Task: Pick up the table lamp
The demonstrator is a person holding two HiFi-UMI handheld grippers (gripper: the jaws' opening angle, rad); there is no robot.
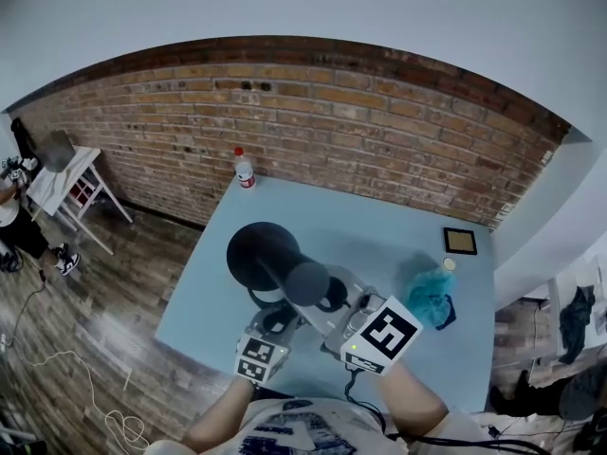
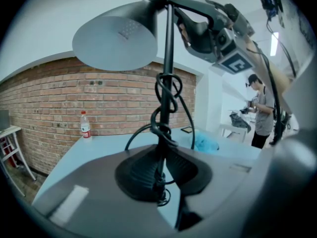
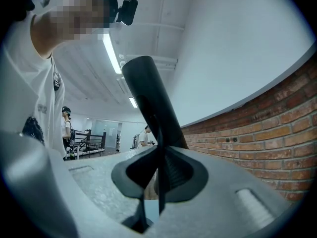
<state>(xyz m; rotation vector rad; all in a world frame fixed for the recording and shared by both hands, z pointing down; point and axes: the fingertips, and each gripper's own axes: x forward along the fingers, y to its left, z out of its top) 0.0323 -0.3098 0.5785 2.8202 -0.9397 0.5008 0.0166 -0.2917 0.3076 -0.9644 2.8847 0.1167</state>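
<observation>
Bottle stood at the far left edge of the surface, near the brick wall. Left gripper had its fingers pinched low on the cable-wound stem of the table lamp. Lamp was positioned over the near half of the surface, disc-shaped head uppermost (its foot was out of sight). Right gripper had its fingers clamped on the lamp's thick dark upper tube. Teal cloth lay to the right; small framed square lay near the far right corner.
</observation>
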